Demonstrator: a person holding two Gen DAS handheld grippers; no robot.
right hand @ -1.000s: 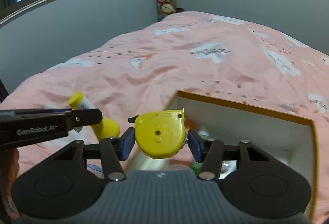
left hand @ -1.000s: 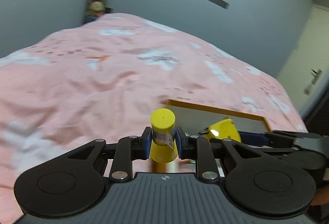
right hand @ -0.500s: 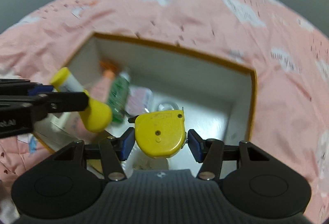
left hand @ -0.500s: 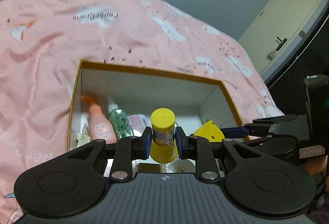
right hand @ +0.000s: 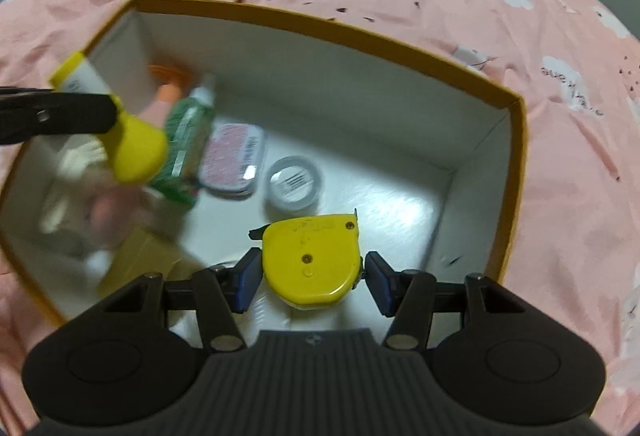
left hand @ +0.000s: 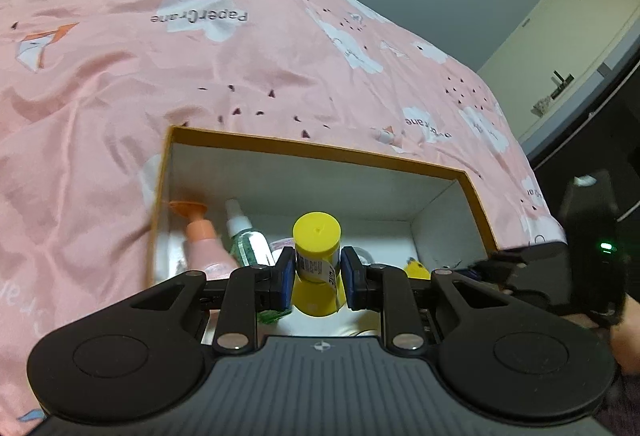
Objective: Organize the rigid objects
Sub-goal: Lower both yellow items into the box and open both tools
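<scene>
Placing step: left hand-held gripper (left hand: 317,273) clamped on yellow bottle (left hand: 316,264), right hand-held gripper (right hand: 312,278) gripping yellow tape measure (right hand: 310,262), both above open box (right hand: 516,140). Next: lower onto bare floor below, release.

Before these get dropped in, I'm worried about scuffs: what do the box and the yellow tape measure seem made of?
The box looks like rigid cardboard: matte white inner walls, thin mustard-coloured rim. The yellow tape measure, clamped in the right gripper, looks like hard moulded plastic: a smooth shell with faint scuffs and small screws.
</scene>
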